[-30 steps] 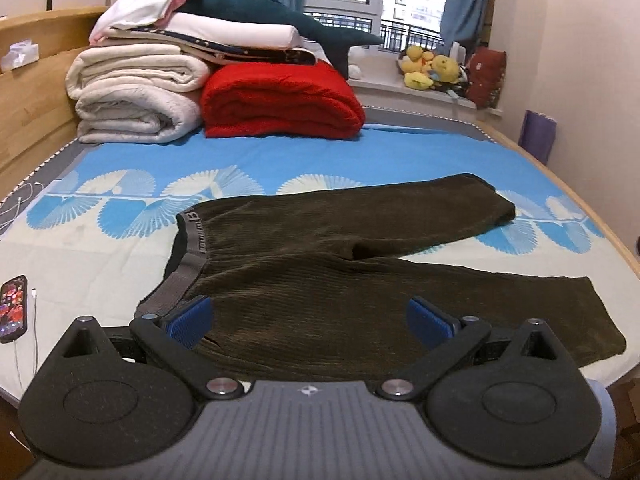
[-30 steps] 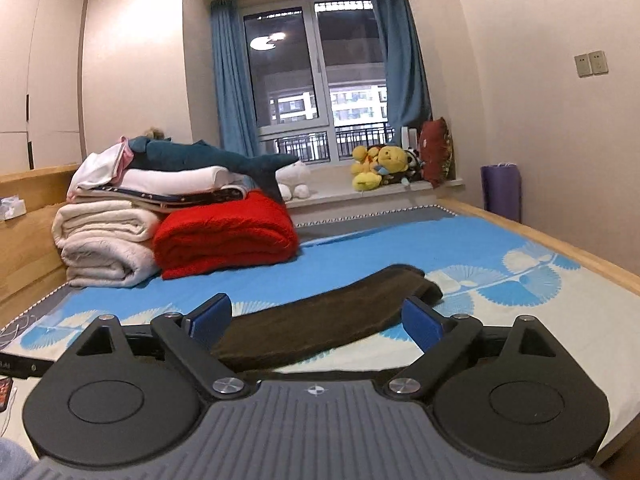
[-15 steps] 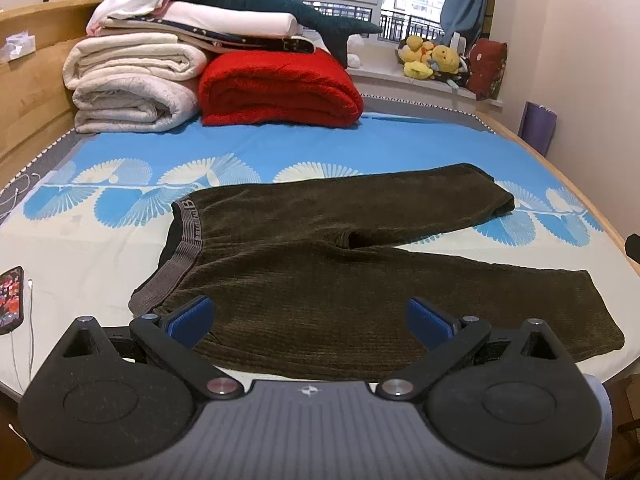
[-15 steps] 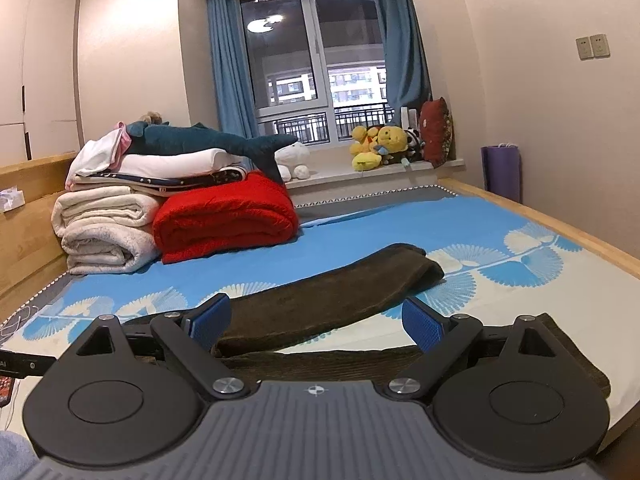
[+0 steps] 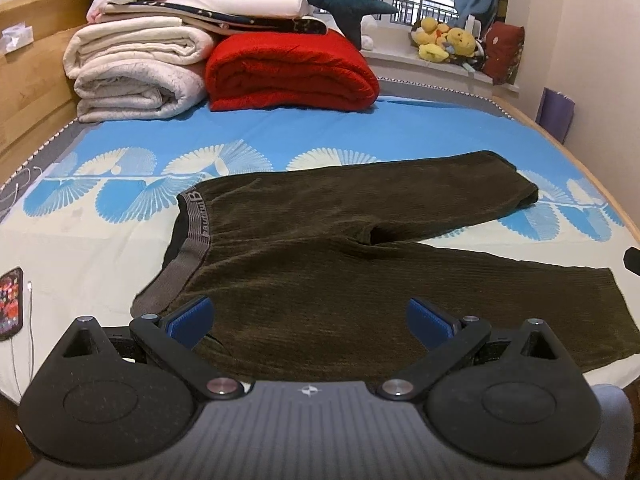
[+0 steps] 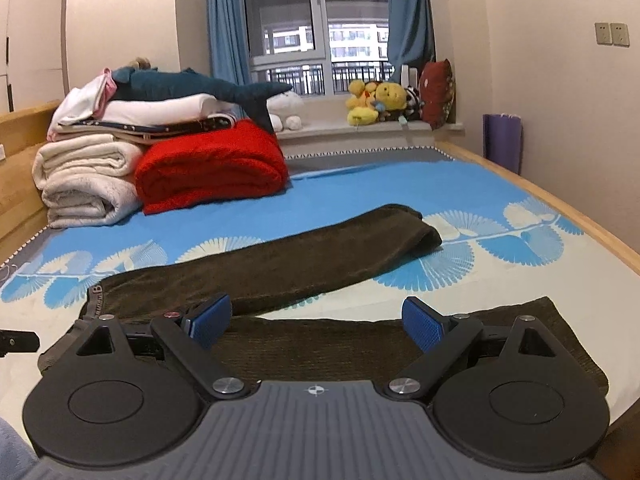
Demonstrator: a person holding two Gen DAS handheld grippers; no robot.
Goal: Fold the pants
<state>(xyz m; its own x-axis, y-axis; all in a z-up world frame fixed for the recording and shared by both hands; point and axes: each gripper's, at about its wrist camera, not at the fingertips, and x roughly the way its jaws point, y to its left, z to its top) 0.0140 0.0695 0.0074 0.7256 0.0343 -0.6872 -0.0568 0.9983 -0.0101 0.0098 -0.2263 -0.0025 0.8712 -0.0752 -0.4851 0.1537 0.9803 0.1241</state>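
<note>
Ribbed dark-olive corduroy pants lie flat; both tools' blue pads spread apart.

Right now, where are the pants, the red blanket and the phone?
pants (image 5: 320, 264): left wrist view, seat area.
red blanket (image 5: 288, 72): left wrist view, top fold.
phone (image 5: 10, 304): left wrist view, screen.

A bed is covered by a blue and cream sheet printed with fan shapes and is edged by a wooden frame. At its far left, cream blankets and a red blanket are stacked, topped by a plush shark. A window on the far wall is flanked by blue curtains; a ceiling light is reflected in the glass. Soft toys are lined on the sill. The right wall is plain, with sockets.
</note>
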